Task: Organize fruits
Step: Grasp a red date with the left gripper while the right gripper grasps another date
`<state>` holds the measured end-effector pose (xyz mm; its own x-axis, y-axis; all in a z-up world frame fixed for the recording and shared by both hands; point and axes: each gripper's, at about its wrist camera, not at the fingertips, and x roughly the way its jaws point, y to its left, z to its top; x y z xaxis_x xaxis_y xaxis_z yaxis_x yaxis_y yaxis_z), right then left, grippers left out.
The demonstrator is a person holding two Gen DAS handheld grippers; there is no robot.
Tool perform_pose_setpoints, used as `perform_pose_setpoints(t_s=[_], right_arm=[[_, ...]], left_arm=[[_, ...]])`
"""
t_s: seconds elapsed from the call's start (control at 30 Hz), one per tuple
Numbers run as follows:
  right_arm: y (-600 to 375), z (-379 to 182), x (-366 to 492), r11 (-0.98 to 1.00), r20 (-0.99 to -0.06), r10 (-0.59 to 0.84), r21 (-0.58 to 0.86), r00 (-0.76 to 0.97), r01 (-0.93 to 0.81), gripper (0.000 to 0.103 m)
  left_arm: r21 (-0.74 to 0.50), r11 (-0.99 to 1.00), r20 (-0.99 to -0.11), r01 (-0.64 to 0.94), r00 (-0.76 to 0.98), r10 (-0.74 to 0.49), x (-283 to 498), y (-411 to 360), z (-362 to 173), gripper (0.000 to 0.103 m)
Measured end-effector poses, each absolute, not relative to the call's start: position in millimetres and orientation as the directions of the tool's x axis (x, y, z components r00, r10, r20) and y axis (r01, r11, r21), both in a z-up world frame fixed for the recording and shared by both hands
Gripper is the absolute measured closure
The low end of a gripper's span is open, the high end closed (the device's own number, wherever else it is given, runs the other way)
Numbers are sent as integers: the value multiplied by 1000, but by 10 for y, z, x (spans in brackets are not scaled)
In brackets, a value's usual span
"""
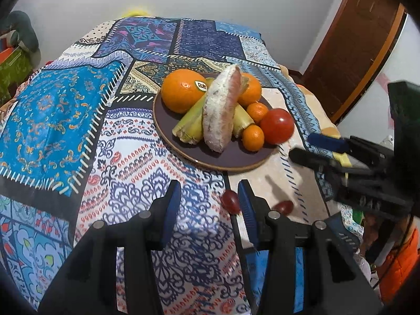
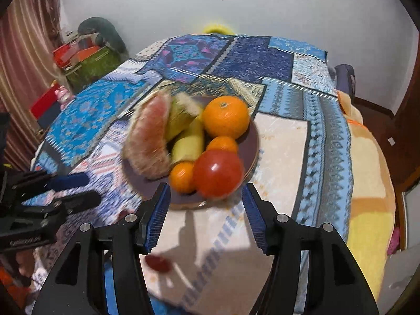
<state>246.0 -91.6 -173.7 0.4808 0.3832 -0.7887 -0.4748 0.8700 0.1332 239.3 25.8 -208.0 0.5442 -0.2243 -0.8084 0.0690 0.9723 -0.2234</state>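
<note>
A patchwork cloth point(image 1: 78, 120) in blues, whites and reds covers the counter, with a pale cream patch point(image 2: 283, 141) at its near right. Behind it stands a plain grey-white wall point(image 1: 78, 2); a brown wooden door point(image 1: 357, 50) shows at 2 o'clock in the left wrist view, and a pink striped curtain point(image 2: 23, 60) hangs at 9 o'clock in the right wrist view beside a heap of coloured bags point(image 2: 86, 55).

A dark round plate point(image 1: 231, 157) sits near the middle of the cloth. On it lie two large oranges, one labelled point(image 1: 181, 92), a pale pomelo wedge point(image 1: 220, 110) leaning across green-yellow stalk pieces point(image 1: 189, 126), two small mandarins point(image 1: 252, 136) and a red tomato point(image 1: 277, 126) at the plate's 4 o'clock edge.

Two small dark red fruits point(image 1: 230, 200) lie on the cloth off the plate, toward 6 o'clock, just beside the left tool's right finger.

The left tool point(image 1: 210, 202) hangs above the cloth with its fingers spread and empty. The right tool point(image 2: 206, 204) is likewise spread wide and holds nothing, its tips just short of the plate rim and the tomato
</note>
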Motion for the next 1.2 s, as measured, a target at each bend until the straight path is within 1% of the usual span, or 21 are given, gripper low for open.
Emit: perform_pose_setpoints(t_s=[0.2,0.43,0.47,0.5,0.53,0.57,0.63,0.7,0.9,1.0,1.07,1.17,1.2], right_arm=[[-747,-1799,2137,838,-805,387,103,450,-536,50],[-695,-2025,2082,839,-834,394,154,387,-522,50],[-688,-2055,2079,838,-838,392,155,380,-523,52],[-680,-2083,2073,836,-843,391,158,369,-526,57],[-673,-2110,2075,833,-847,394,165,357,-528,60],[-671,-2134,2078,831,-848,400,176,347,-528,67],[-677,-2163,2079,832,-850,399,177,345,-526,70],[-705,-2150,2071,832,-845,404,179,352,-525,77],[-867,-2051,2087,840,-820,428,206,381,-502,78],[-951,-2003,2102,846,-806,435,214,402,-488,78],[-1009,-1979,2120,850,-798,440,223,412,-477,78],[-1063,-1960,2152,852,-788,451,242,419,-464,78],[-1076,-1956,2157,853,-786,453,244,421,-462,78]], left_arm=[[-214,975,-821,64,529,-215,2212,253,-2081,58],[-205,978,-837,50,508,-201,2086,291,-2145,58],[-210,977,-839,48,504,-205,2082,293,-2159,58],[-214,976,-840,47,501,-208,2083,298,-2170,58],[-219,975,-842,45,496,-212,2086,298,-2190,58],[-223,974,-844,43,491,-215,2096,293,-2211,58],[-224,974,-849,41,482,-215,2126,267,-2240,58],[-227,973,-852,47,475,-221,2162,233,-2266,58],[-216,973,-856,84,464,-230,2288,59,-2326,59],[-212,971,-861,106,451,-237,2361,-39,-2370,63],[-222,968,-862,113,442,-249,2422,-77,-2405,68],[-226,969,-866,102,434,-248,2515,-112,-2468,78],[-223,970,-866,100,436,-244,2533,-122,-2483,80]])
